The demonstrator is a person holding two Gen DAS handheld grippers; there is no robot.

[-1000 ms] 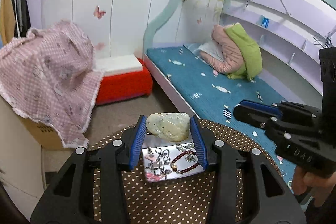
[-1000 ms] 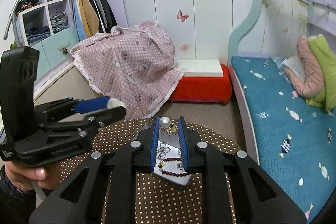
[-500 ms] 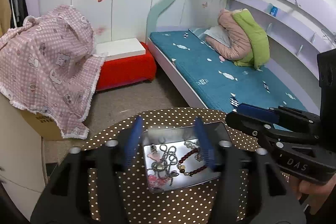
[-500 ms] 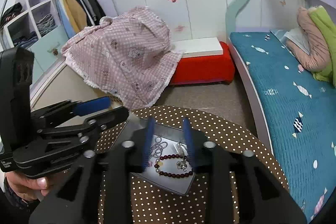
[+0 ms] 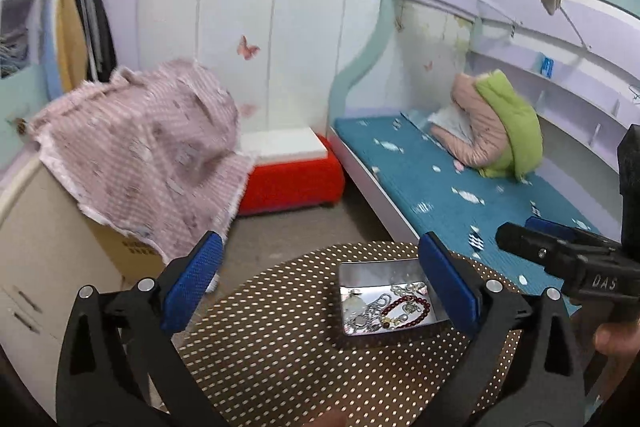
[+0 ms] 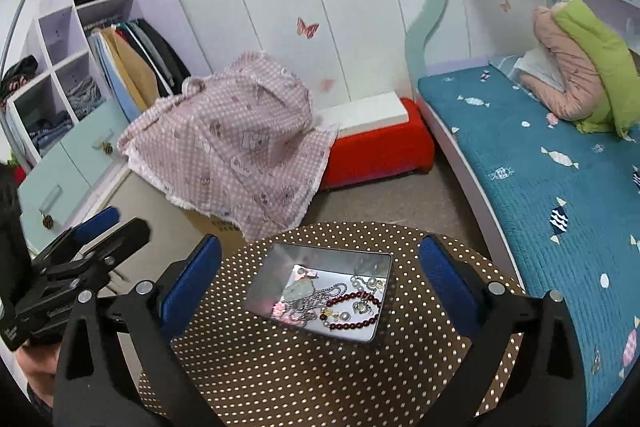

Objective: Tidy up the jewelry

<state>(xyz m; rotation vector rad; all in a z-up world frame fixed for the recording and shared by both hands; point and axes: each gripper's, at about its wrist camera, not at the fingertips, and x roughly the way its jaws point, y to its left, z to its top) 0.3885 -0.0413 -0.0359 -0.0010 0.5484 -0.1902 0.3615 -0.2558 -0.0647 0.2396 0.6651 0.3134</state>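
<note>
Both claws hang wide and empty above the counter (image 6: pixel 280 367). The tray (image 6: pixel 260 291) of jewelry (image 6: pixel 344 303) sits straight ahead of the right claw (image 6: pixel 320 291), long side across; for the left claw (image 5: pixel 320 291) it lies off toward the right finger.

Tray (image 6: pixel 384 261) on table (image 6: pixel 280 367); jewelry (image 6: pixel 340 305) inside; bed (image 6: pixel 540 167) right.

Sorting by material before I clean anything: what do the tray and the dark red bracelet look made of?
Tray: likely polished metal, since its floor mirrors the room. Dark red bracelet: glossy round beads, maybe stone, glass or plastic; the look cannot settle which.
</note>
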